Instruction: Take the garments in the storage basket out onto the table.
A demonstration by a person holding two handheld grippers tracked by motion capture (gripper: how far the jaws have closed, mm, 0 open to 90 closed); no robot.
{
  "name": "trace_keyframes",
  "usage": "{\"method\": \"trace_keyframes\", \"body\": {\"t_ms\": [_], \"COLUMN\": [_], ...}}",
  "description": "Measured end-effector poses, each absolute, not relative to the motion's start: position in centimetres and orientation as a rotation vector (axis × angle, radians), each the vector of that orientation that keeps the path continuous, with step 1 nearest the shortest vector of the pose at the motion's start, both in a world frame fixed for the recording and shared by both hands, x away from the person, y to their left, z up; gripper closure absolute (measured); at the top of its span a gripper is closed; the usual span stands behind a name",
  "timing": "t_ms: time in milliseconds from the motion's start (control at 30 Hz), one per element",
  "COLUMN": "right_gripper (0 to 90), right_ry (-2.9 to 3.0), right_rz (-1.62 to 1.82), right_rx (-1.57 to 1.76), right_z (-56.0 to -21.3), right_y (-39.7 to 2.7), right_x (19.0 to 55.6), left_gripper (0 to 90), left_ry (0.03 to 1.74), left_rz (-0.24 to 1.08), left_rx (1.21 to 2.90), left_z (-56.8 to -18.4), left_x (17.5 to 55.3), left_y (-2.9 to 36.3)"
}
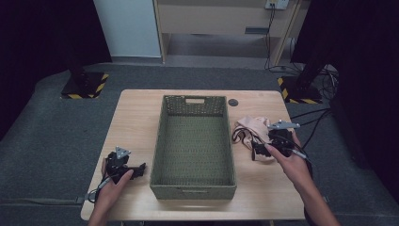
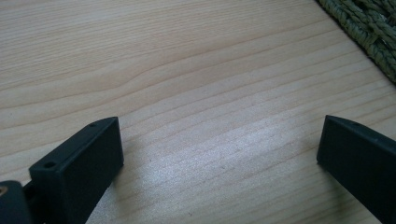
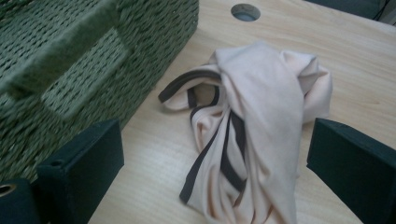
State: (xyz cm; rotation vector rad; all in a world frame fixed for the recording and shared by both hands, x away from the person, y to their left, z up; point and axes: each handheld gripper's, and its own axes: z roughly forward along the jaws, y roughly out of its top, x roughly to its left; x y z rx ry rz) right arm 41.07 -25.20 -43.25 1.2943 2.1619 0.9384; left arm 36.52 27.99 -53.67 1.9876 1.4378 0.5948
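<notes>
My right gripper stands wide apart over the crumpled pink garment beside the green basket. From above, its dark trim is perhaps hidden. My left gripper gapes over bare table.

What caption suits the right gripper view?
Open right gripper poised over a crumpled pink cloth beside the green woven basket.

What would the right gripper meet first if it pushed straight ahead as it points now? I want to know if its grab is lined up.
Most likely the crumpled pink garment, lying between the open right gripper jaws; the green basket sits off to one side.
</notes>
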Motion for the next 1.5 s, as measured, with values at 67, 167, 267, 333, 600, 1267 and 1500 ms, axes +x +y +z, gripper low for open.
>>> {"method": "trace_keyframes", "body": {"t_ms": [67,167,267,333,600,1267,1500], "right_gripper": [3.8,3.8,3.8,3.8,3.8,5.0,5.1], "right_ry": [2.169,2.173,2.174,2.178,2.201,2.251,2.270], "right_rz": [0.937,0.940,0.952,0.947,0.943,0.938,0.940], "right_rx": [1.290,1.287,1.286,1.285,1.309,1.344,1.360], "right_z": [-43.5,-43.7,-44.0,-44.2,-45.5,-49.0,-50.5], "right_y": [-25.3,-25.5,-25.7,-25.8,-26.4,-26.4,-26.0], "right_x": [40.6,40.0,39.4,39.0,37.6,34.8,33.9], "left_gripper": [0.0,0.0,0.0,0.0,0.0,0.0,0.0], "left_ry": [1.438,1.438,1.438,1.438,1.438,1.438,1.438], "left_rz": [0.595,0.595,0.595,0.595,0.595,0.595,0.595], "left_rx": [1.987,1.987,1.987,1.987,1.988,1.987,1.987], "left_z": [-53.7,-53.7,-53.7,-53.7,-53.7,-53.7,-53.7], "left_x": [36.5,36.5,36.5,36.5,36.5,36.5,36.5], "left_y": [28.0,28.0,28.0,28.0,28.0,28.0,28.0]}}
